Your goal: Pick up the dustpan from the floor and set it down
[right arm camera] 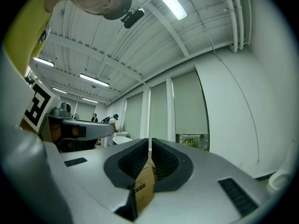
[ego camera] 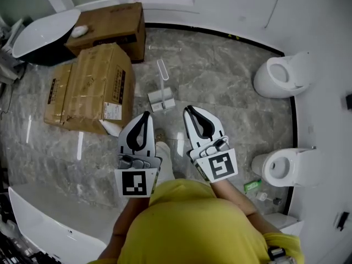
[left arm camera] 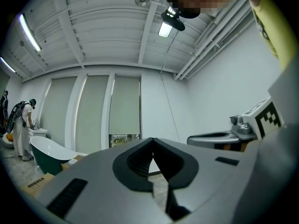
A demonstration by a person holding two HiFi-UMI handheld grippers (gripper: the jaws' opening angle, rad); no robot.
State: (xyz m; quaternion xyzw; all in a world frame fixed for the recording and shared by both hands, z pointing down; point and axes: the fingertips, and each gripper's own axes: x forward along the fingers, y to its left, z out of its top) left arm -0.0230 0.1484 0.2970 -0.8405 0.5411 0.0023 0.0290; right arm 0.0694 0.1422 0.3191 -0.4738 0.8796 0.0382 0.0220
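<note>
One dustpan (ego camera: 162,99), two toilets (ego camera: 283,76), perhaps three cardboard boxes (ego camera: 102,84).

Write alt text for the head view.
A person in yellow holds the left gripper and right gripper level over a grey marble floor, jaws shut and empty. A white dustpan sits on the floor just ahead, cardboard boxes at left, two toilets at right.

This looks like a bathroom-fittings storeroom or showroom. One toilet (ego camera: 283,76), another toilet (ego camera: 286,167), a freestanding bathtub (ego camera: 45,31) and cardboard boxes (ego camera: 91,87) stand on a marble floor (ego camera: 220,81).
</note>
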